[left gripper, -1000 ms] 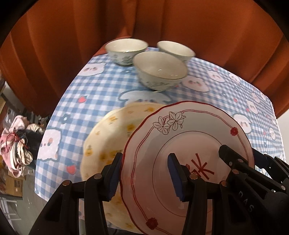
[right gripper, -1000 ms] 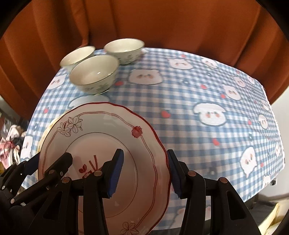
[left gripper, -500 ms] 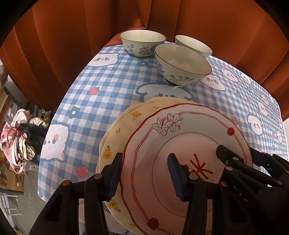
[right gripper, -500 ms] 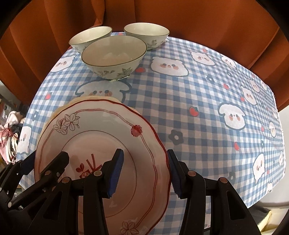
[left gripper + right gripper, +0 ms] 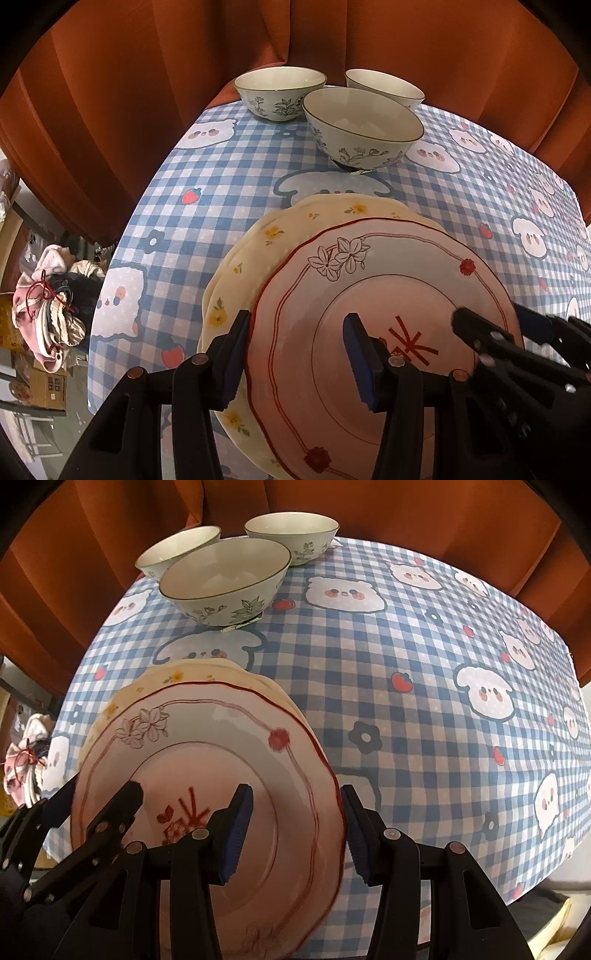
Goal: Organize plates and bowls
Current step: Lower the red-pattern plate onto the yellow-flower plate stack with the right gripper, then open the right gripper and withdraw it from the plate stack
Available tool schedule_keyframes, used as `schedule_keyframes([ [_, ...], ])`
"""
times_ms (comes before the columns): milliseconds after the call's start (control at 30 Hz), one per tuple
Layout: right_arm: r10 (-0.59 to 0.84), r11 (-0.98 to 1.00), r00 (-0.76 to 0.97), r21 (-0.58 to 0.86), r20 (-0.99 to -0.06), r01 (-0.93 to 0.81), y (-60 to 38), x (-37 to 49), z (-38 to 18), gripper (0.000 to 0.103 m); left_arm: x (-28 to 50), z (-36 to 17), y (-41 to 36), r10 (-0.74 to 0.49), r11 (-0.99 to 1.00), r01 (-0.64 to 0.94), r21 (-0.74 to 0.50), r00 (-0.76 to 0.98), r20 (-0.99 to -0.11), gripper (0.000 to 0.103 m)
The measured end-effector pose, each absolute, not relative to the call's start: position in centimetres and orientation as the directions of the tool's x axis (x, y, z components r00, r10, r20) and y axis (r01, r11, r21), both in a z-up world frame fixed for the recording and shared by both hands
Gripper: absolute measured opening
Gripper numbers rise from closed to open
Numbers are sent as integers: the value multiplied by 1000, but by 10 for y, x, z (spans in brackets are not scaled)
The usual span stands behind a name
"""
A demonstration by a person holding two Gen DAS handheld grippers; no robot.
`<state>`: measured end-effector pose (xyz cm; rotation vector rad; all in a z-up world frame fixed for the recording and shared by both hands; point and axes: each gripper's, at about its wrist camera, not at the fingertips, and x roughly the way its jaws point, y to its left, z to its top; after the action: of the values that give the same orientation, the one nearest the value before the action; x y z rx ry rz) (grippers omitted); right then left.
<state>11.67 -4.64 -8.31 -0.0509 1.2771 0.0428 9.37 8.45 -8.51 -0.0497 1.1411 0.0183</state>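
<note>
The left gripper (image 5: 295,356) and right gripper (image 5: 297,821) each straddle an opposite rim of the red plate (image 5: 384,332), jaws spread wider than the rim — not pinching. It sits over the yellow plate (image 5: 258,258), near the cloth's (image 5: 424,701) front-left edge. Three bowls (image 5: 364,127) crowd the far edge — open cloth lies right.

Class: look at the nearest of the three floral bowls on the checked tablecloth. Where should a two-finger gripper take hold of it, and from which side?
Probably the near rim of the nearest bowl, one finger inside and one outside. It stands upright and open-mouthed, and its thin wall faces the grippers, while two other bowls crowd its far side. Come from above the stacked plates.
</note>
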Motion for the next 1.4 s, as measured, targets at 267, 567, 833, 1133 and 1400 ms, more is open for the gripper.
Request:
schedule_keyframes([
  [267, 33, 999, 292, 22, -956, -41, -61, 107, -76, 30, 95, -85, 86, -19, 998, -46, -42, 419, -908, 54],
  [567, 4, 994, 332, -34, -943, -108, -42, 113, -74, 27, 96, -85, 89, 31, 997, -74, 1, 415, -909, 65],
  [833, -3, 992, 327, -43, -945, -115, -35, 126, -82, 30, 97, -85, 97, 19, 996, -87, -18, 407, -913, 71],
  [1133, -25, 992, 337, -66, -941, -109, -33, 125, -82, 40, 94, -87, 98, 13, 996, -83, -21, 397, -918, 77],
  [1400, -23, 999, 367, -39, -930, -35, -44, 121, -69, 71, 91, -76, 102, 14, 997, -74, -18, 416, -909, 86],
])
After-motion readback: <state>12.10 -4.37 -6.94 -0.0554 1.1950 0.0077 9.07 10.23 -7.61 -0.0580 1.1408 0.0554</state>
